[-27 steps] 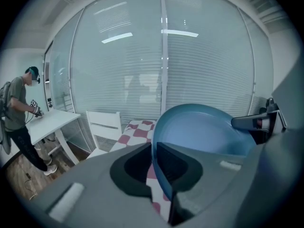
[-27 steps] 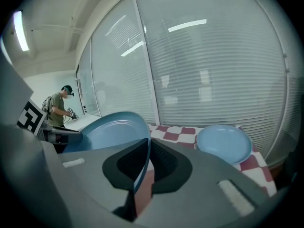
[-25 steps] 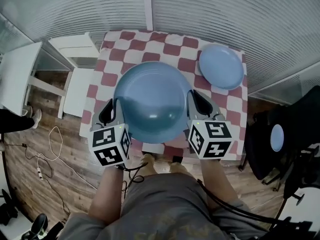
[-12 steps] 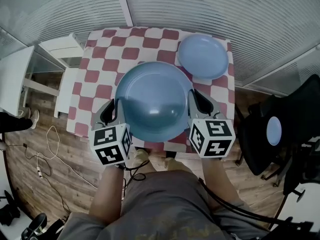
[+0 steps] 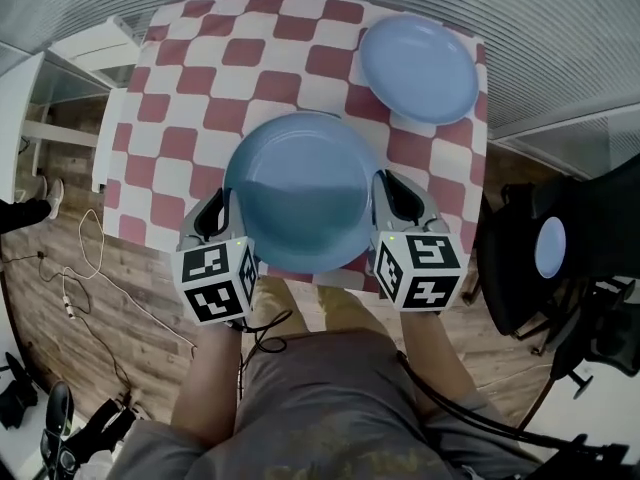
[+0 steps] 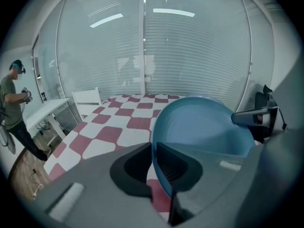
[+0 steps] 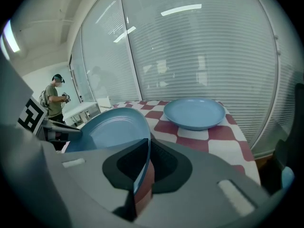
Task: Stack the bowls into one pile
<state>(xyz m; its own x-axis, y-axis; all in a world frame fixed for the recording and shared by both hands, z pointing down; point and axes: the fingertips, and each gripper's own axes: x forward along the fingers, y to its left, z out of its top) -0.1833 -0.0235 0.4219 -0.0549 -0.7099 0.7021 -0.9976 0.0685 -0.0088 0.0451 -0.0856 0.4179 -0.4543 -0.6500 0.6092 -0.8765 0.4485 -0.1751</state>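
Left bare checked table (image 5: 200,78) open across the left and middle. Blocked the far right corner with a shallow blue bowl (image 5: 418,68). Spanned the near edge with the large bowl (image 5: 300,193) (clamped at both rims). Hemmed in by a black chair (image 5: 510,268) at right, blinds (image 5: 560,18) beyond.

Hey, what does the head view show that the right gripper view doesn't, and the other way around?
Only the head view: the carrier's shorts, the wooden floor and a cable on it. Only the right gripper view: a distant person and ceiling lights. Both: the held bowl with its rim pinched in the right tongs, and the second bowl on the checked table.
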